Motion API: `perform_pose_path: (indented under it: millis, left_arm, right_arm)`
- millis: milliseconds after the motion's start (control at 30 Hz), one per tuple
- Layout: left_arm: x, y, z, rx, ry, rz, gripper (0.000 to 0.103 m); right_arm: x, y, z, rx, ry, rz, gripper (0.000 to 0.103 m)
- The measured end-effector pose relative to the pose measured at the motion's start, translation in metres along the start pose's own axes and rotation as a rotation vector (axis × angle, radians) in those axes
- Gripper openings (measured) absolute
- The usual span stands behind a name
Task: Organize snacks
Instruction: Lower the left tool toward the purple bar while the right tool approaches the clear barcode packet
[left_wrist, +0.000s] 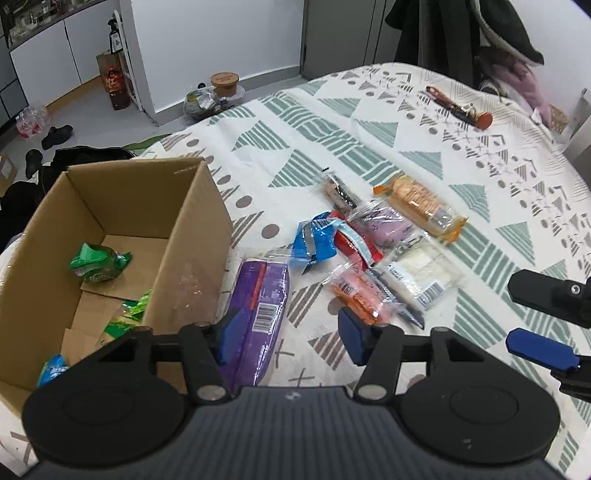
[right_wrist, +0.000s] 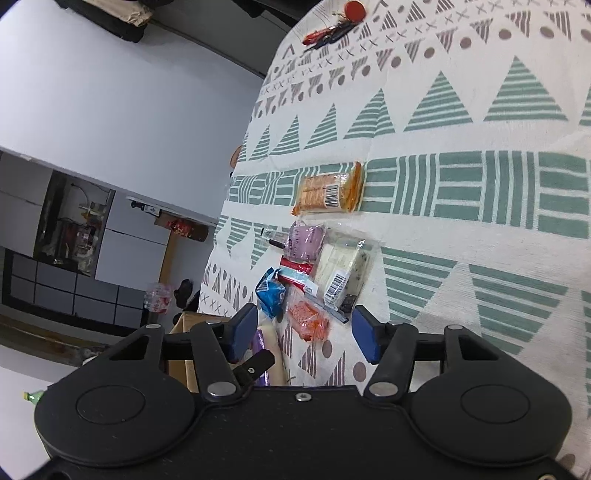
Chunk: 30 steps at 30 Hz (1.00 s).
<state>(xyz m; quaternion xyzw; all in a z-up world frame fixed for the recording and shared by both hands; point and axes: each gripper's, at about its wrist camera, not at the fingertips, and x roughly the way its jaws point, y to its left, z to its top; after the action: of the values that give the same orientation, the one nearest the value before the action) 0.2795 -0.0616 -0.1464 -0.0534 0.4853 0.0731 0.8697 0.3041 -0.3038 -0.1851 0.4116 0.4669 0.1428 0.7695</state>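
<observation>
Several snack packets lie in a heap on the patterned tablecloth (left_wrist: 369, 129): a purple packet (left_wrist: 262, 295), a small orange packet (left_wrist: 354, 291), a blue one (left_wrist: 314, 240), a white one (left_wrist: 417, 269) and an orange cracker packet (left_wrist: 417, 203). To their left stands an open cardboard box (left_wrist: 110, 229) with green packets (left_wrist: 99, 264) inside. My left gripper (left_wrist: 290, 332) hangs open over the purple packet's near end, its pads pressing on nothing. My right gripper (right_wrist: 304, 330) is open just short of the small orange packet (right_wrist: 308, 321), and it also shows at the right edge of the left wrist view (left_wrist: 535, 317).
A red-and-black bunch of small items (left_wrist: 458, 105) lies at the far side of the table. Dark clothing (left_wrist: 498, 33) hangs behind the table. Shoes (left_wrist: 55, 134), bottles and a bag (left_wrist: 114, 79) sit on the floor to the left, beyond the table's edge.
</observation>
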Motion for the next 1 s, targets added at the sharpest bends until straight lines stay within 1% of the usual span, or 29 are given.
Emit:
perform_pose_path:
  millis: [100,233,400,533,733,800,867,933,967,1000]
  left_arm:
    - [0.01,-0.004,0.002,0.025,0.005,0.024,0.053]
    - [0.021,-0.008,0.004,0.045,0.01,0.048,0.053]
    - [0.033,-0.005,0.006,0.054,0.02,0.086,0.053]
    - [0.04,-0.001,0.004,0.056,0.027,0.087,0.053]
    - [0.048,0.003,0.002,0.057,0.031,0.083,0.053]
    - [0.05,0.007,0.002,0.042,0.027,0.074,0.053]
    - [0.051,0.009,0.002,0.035,0.026,0.065,0.051]
    - [0.051,0.01,0.001,0.029,0.028,0.059,0.048]
    - [0.052,0.011,0.001,0.022,0.029,0.051,0.047]
    - [0.053,0.013,0.001,0.01,0.033,0.046,0.043]
  right_arm:
    - [0.004,-0.008,0.003,0.022,-0.001,0.007,0.055]
    - [0.014,-0.021,0.01,0.084,-0.007,0.014,0.055]
    - [0.028,-0.028,0.014,0.105,-0.001,0.017,0.055]
    - [0.039,-0.035,0.017,0.134,0.009,0.009,0.055]
    - [0.059,-0.038,0.015,0.139,0.029,-0.016,0.055]
    - [0.063,-0.037,0.015,0.142,0.025,-0.014,0.052]
    - [0.068,-0.037,0.016,0.147,0.023,-0.013,0.049]
    - [0.074,-0.039,0.016,0.159,0.024,-0.022,0.038]
    - [0.078,-0.04,0.015,0.167,0.028,-0.032,0.028]
    - [0.08,-0.042,0.015,0.174,0.029,-0.034,0.028]
